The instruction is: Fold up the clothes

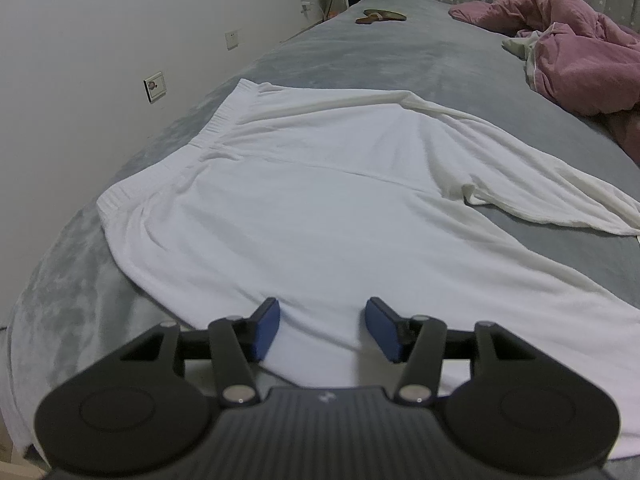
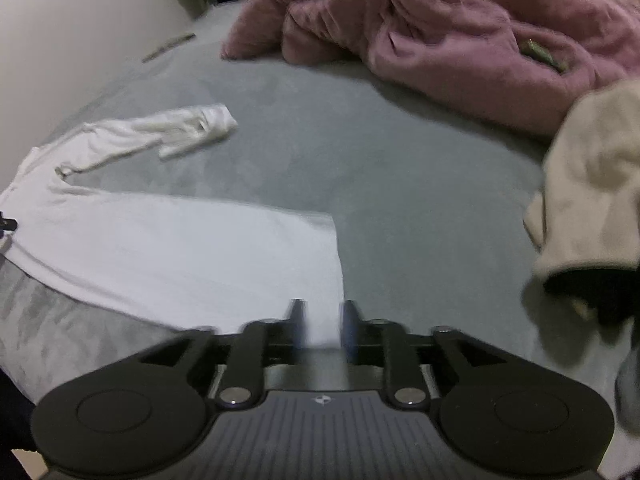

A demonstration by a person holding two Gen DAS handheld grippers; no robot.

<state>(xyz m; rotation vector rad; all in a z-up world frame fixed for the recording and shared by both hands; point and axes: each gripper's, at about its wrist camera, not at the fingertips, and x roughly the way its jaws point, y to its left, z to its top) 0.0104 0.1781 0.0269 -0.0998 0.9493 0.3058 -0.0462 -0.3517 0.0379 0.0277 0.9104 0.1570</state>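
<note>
A white long-sleeved top [image 1: 320, 200] lies spread flat on the grey bed [image 1: 360, 60], ribbed hem toward the wall. The left gripper [image 1: 322, 328] hovers over its near edge, jaws apart, pads off the cloth. The right gripper [image 2: 322, 326] stands at the top's corner, jaws parted. A pink duvet [image 2: 440, 28] is heaped beyond.

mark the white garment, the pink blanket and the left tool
white garment [image 1: 320, 200]: left wrist view, middle of the flat body panel.
pink blanket [image 2: 460, 40]: right wrist view, centre of the crumpled heap.
left tool [image 1: 322, 326]: left wrist view, gap midway between the blue fingertips.
</note>
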